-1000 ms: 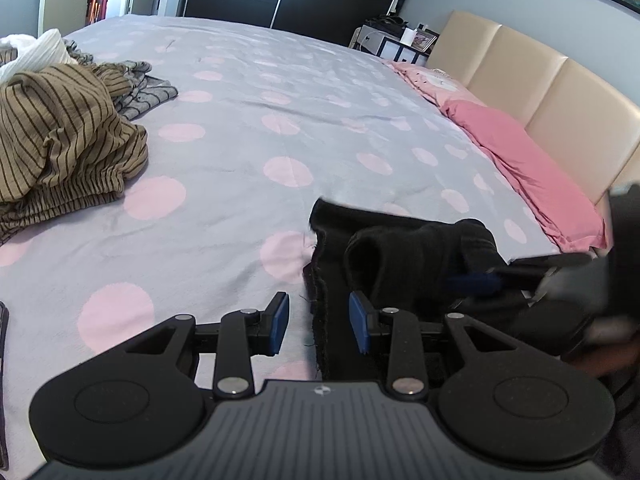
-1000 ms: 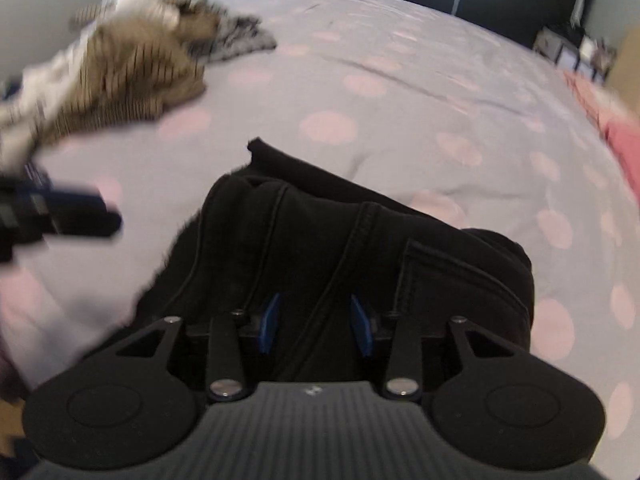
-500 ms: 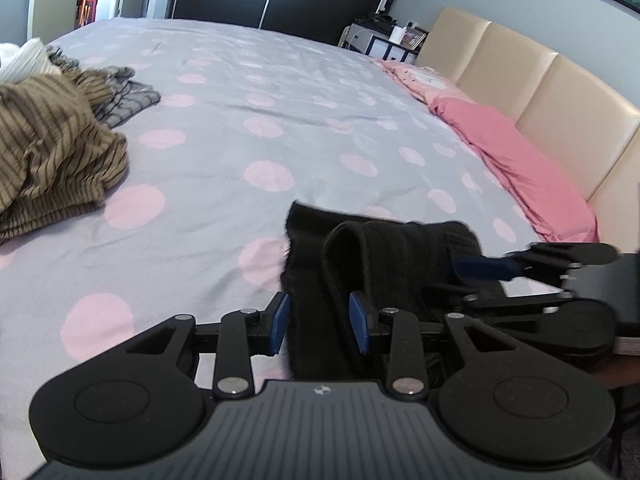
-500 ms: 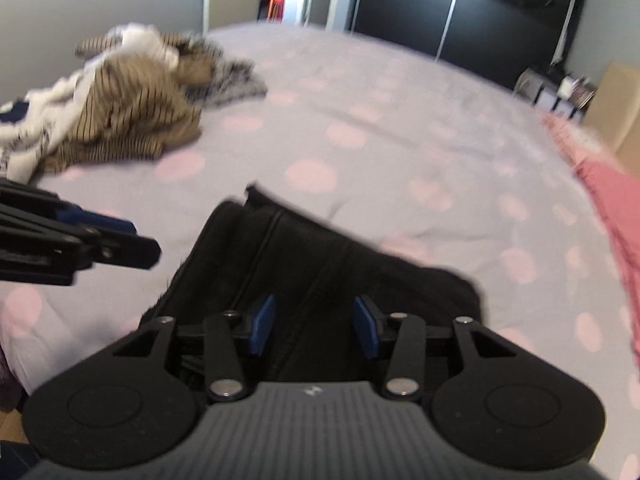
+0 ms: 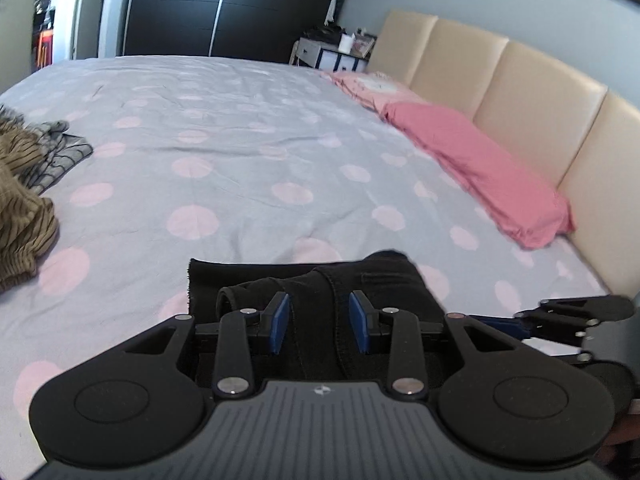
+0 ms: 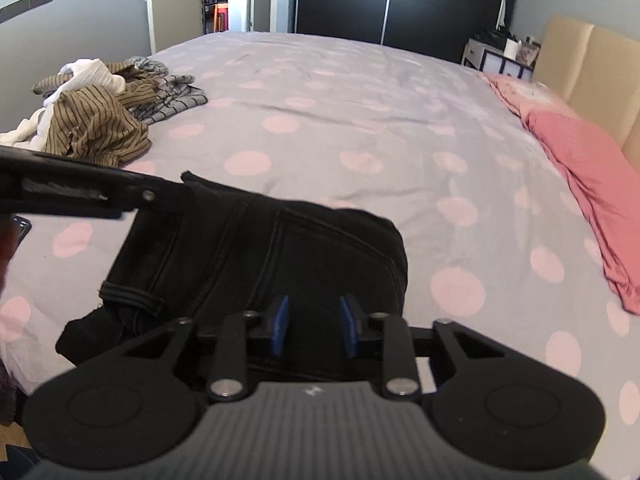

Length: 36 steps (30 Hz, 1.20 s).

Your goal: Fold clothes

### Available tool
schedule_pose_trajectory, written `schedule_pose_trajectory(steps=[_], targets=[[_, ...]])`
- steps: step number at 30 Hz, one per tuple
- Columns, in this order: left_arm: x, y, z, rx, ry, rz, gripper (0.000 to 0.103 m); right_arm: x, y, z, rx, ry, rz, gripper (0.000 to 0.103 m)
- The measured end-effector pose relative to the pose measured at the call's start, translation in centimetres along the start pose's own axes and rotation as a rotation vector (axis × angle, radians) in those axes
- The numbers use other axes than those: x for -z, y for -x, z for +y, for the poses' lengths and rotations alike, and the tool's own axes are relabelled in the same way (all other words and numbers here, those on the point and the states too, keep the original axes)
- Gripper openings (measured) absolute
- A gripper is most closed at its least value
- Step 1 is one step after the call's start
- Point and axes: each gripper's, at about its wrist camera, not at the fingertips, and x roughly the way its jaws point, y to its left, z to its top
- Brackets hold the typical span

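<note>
Near the bed's front edge, black jeans [image 6: 256,256] are lying folded into a thick bundle on the grey bedspread [image 5: 248,152] with pink dots. Seams, a belt loop and a back pocket are showing on top, and a frayed dark end is hanging toward the near left. In the right wrist view the bundle's long axis is running from the near left up toward the far right, ending in a rounded fold.

At the bed's left edge, a heap of unfolded clothes [image 6: 100,120] is sitting well apart from the jeans: brown striped, white, and grey checked pieces.

Over the jeans, the left gripper [image 5: 318,322] is hovering with its blue pads spread and nothing pinched between them. To its right, the right gripper [image 6: 313,324] is closing its jaws above the denim; its pads are not pressing any cloth.

Along the bed's right edge, a pink pillow [image 5: 480,168] is lying against the beige padded headboard [image 5: 532,92]. Beyond the far edge, dark wardrobe doors [image 6: 400,4] are standing beside a small white nightstand [image 6: 500,60].
</note>
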Motion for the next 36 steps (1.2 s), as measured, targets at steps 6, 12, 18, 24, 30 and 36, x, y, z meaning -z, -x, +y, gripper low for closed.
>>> schedule_pose_trajectory(steps=[6, 12, 18, 24, 30, 36], targets=[[1.4, -3.2, 1.0, -0.047, -0.011, 0.084, 0.031, 1.2, -2.3, -0.4, -0.025, -0.035, 0.072, 0.028], [3.6, -5.4, 3.1, -0.037, 0.018, 0.153, 0.022, 2.0, -4.4, 1.0, -0.002, 0.044, 0.108, 0.029], [3.8, -5.6, 3.0, -0.035, -0.019, 0.15, 0.022, 2.2, -5.3, 1.0, -0.007, 0.055, 0.12, 0.029], [3.5, -3.3, 2.2, -0.034, -0.068, 0.126, 0.023, 2.3, -4.1, 0.7, -0.019, 0.047, 0.097, 0.028], [3.0, -0.2, 1.7, -0.086, -0.097, 0.089, 0.057, 1.3, -2.5, -0.4, -0.007, 0.036, 0.088, 0.06], [2.1, 1.1, 2.8, -0.091, -0.034, 0.111, 0.059, -0.7, -1.9, -3.3, -0.05, -0.026, 0.1, 0.077]])
